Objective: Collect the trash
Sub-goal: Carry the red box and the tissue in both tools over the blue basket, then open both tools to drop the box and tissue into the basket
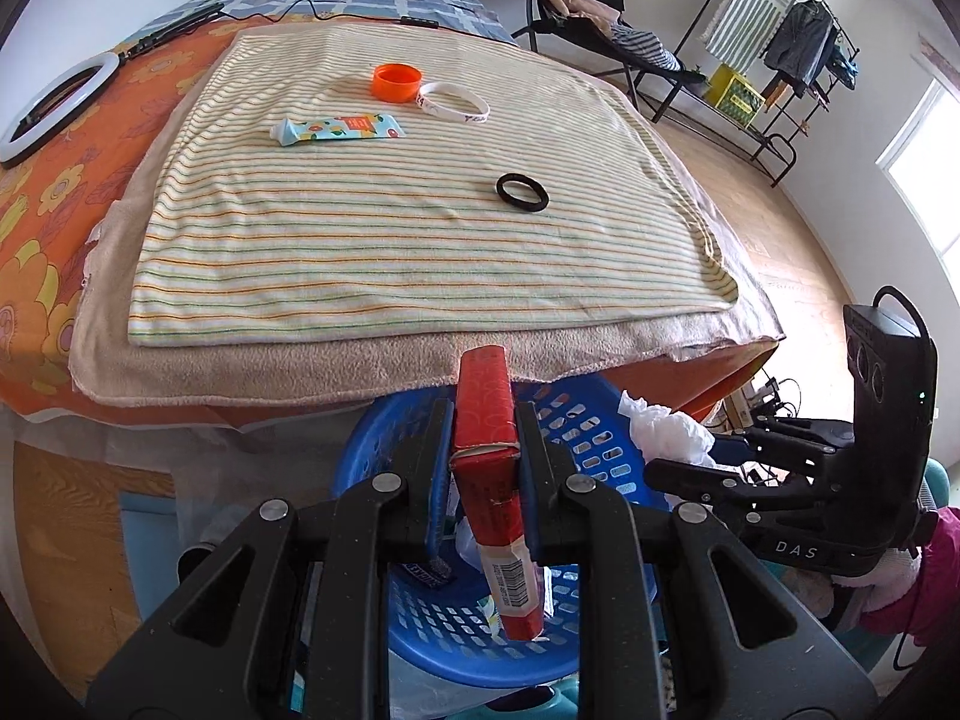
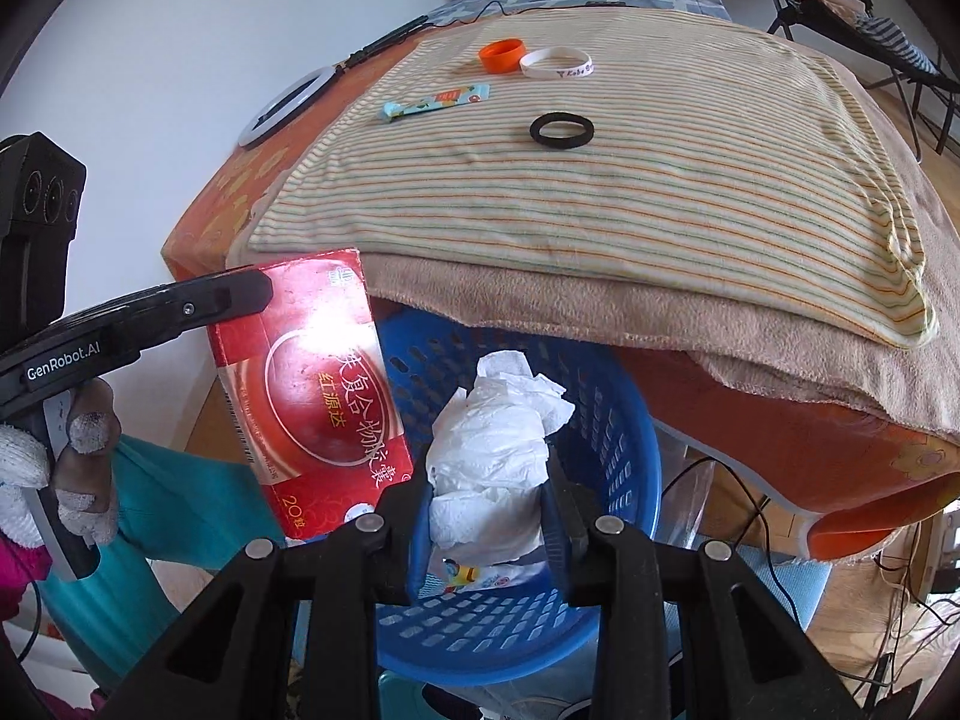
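Nearest the left wrist camera, the left gripper [image 1: 485,456] has its jaws closed on a red box [image 1: 487,480], pinching its narrow sides. The box stands on edge above the blue basket [image 1: 576,420], its barcoded end pointing down into it. In the right wrist view the same box [image 2: 318,396] shows its broad red face with printed characters, hanging over the basket's left rim [image 2: 396,336], with the left gripper's finger [image 2: 198,300] across its top corner.

The right gripper [image 2: 489,510] has its jaws pressed against a wad of white tissue [image 2: 492,444], held over the middle of the basket [image 2: 624,420]. A small printed wrapper [image 2: 465,573] lies on the basket floor beneath it. From the left view the tissue [image 1: 666,429] appears at the basket's right rim, ahead of the right gripper [image 1: 720,456].

The basket sits just below the near edge of the bed, under an overhanging beige blanket [image 1: 360,366]. On the blanket lies a striped towel [image 1: 390,228]. Toward the towel's right side rests a black ring [image 1: 522,193]. Farther back, near the far edge, lies a small tube [image 1: 336,128], and beyond it an orange cap [image 1: 396,81] just beside a white wristband [image 1: 454,101]. At the bed's far left edge lies a ring light [image 1: 54,105].
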The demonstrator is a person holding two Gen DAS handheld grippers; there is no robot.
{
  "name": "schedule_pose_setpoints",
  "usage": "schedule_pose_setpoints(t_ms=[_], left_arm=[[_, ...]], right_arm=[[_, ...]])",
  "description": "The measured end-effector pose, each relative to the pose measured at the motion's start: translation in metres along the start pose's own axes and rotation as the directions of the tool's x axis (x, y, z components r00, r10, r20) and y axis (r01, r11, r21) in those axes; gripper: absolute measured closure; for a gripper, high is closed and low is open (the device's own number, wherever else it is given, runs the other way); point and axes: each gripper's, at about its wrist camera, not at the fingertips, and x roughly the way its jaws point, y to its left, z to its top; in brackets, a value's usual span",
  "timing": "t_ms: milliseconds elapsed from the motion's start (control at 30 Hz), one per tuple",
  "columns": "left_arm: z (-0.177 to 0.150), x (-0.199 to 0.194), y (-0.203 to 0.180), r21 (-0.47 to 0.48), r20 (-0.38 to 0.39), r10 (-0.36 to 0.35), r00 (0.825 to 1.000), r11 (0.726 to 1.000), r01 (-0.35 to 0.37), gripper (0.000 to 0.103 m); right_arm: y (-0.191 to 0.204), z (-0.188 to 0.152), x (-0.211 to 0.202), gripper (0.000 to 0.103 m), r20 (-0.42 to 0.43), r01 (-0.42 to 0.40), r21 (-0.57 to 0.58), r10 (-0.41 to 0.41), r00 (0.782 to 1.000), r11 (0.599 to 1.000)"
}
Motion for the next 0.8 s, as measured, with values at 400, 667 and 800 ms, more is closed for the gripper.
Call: schedule_pose_setpoints(t_ms=[400,667,800], left_arm=[[-0.011,0.030,-0.008,0.052,-0.111,0.051,0.993,0.998,-0.045,0.069],[-0.011,0.030,-0.006,0.055,-0.111,0.060,0.992,0.997,-0.054,0.068],[-0.009,0.031,-0.005,0.058,-0.107,0.068,0.992,0.996,-0.062,0.068]], right_arm=[[0.002,-0.007,0.013,0.046,-0.048,0.015,-0.003,-0.015,0.999,1.000],[0.004,-0.005,0.014,0.036,-0.045,0.032,-0.015,-0.032,0.998,0.999],[0.005,-0.004,0.014,0.035,-0.041,0.034,-0.014,-0.034,0.999,0.999]])
